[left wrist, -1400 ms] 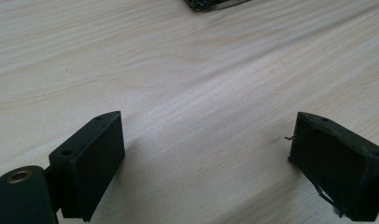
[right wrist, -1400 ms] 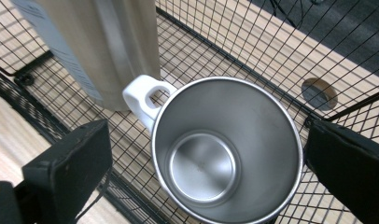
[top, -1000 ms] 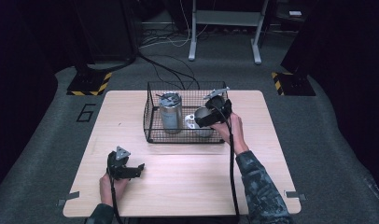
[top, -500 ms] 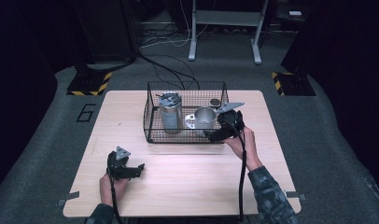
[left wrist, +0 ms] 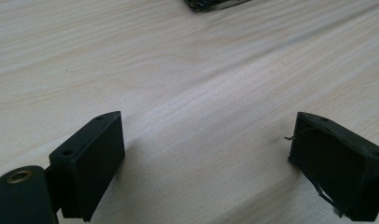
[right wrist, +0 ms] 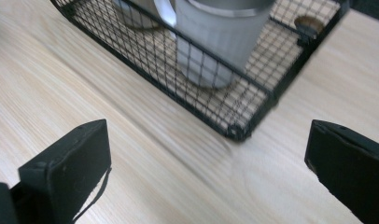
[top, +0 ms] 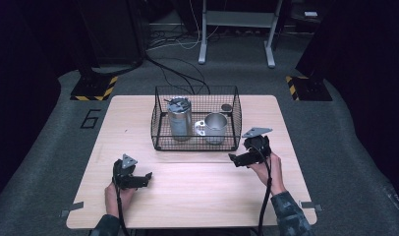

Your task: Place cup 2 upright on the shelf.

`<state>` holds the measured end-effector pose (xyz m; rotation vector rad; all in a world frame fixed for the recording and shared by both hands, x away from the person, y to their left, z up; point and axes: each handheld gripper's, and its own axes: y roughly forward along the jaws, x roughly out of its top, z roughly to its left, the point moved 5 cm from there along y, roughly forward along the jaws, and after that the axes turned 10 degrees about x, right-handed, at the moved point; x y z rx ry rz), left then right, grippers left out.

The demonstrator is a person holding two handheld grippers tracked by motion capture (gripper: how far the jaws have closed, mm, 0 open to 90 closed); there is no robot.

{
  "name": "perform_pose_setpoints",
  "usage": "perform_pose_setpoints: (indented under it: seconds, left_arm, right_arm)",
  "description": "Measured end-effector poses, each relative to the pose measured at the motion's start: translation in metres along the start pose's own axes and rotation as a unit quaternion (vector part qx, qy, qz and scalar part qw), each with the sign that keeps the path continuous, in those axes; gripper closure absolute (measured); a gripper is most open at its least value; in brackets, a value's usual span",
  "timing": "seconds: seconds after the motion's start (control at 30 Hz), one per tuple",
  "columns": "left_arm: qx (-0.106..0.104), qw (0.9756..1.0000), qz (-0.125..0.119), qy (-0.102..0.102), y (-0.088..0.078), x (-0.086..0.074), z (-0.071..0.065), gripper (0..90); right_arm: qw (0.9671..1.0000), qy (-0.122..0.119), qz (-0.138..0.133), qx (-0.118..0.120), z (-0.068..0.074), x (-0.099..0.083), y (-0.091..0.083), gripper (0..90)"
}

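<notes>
Mug (top: 215,127) upright inside wire basket (top: 160,129), beside taller metal canister (top: 180,118), seen from the high view; well ahead of right gripper (top: 235,158), held just off the basket's near right corner. Left gripper (top: 144,177) far off, low over bare table (top: 197,191).

Left gripper view: fingers (left wrist: 87,163) spread wide, holding nothing, plain wood between them.

Right gripper view: fingers (right wrist: 68,170) spread wide, empty; mug (right wrist: 220,37) ahead of and between the fingers, behind basket (right wrist: 234,128) mesh, basket corner just beyond the gap.

Left hand-held gripper (top: 144,177) jaws apart, right hand-held gripper (top: 233,159) jaws apart
</notes>
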<state>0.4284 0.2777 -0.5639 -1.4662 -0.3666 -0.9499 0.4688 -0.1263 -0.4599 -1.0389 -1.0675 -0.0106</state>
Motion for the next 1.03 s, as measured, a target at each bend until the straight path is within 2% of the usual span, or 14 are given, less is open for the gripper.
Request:
perform_pose_setpoints:
  seconds: [0.07, 0.13, 0.27, 0.33, 0.4, 0.43, 0.53, 0.63, 0.77, 0.9, 1.03]
  left_arm:
    - [0.001, 1.0000, -0.001, -0.001, 0.000, 0.000, 0.000, 9.9]
    - [0.003, 1.0000, -0.004, 0.000, 0.001, 0.000, 0.000, 9.9]
    - [0.002, 1.0000, -0.002, 0.000, 0.000, 0.000, 0.000, 9.9]
    - [0.001, 1.0000, -0.001, 0.000, 0.000, 0.000, 0.000, 9.9]
    - [0.001, 1.0000, -0.003, 0.000, 0.000, 0.000, 0.000, 9.9]
    - [0.001, 1.0000, -0.003, 0.000, 0.000, 0.000, 0.000, 9.9]
    - [0.003, 1.0000, -0.005, -0.001, 0.001, 0.000, 0.000, 9.9]
    - [0.002, 1.0000, -0.003, -0.001, 0.000, 0.000, 0.000, 9.9]
    - [0.003, 1.0000, -0.004, -0.002, 0.001, 0.000, 0.000, 9.9]
    - [0.003, 1.0000, -0.004, -0.004, 0.001, 0.000, 0.000, 9.9]
    - [0.003, 1.0000, -0.004, -0.004, 0.001, 0.000, 0.000, 9.9]
  right_arm:
    - [0.9999, 0.013, 0.000, 0.000, -0.003, -0.010, 0.002, 0.0]
    - [0.9999, 0.015, 0.000, -0.001, -0.005, -0.015, 0.004, 0.0]
    - [0.9993, 0.037, 0.006, -0.002, -0.014, -0.043, 0.010, 0.0]
    - [0.9991, 0.042, 0.008, -0.005, -0.016, -0.049, 0.012, 0.1]
    - [0.9981, 0.058, 0.015, -0.010, -0.022, -0.068, 0.016, 0.1]
    - [0.9981, 0.058, 0.015, -0.010, -0.022, -0.068, 0.016, 0.1]
    - [0.9967, 0.078, 0.010, -0.017, -0.031, -0.088, 0.017, 0.2]
    - [0.9965, 0.081, 0.010, -0.020, -0.035, -0.096, 0.015, 0.1]
    - [0.9949, 0.093, -0.006, -0.037, -0.044, -0.111, 0.007, 0.0]
    - [0.9949, 0.085, -0.012, -0.054, -0.050, -0.121, 0.003, 0.0]
    - [0.9940, 0.092, -0.012, -0.058, -0.054, -0.127, 0.003, 0.0]
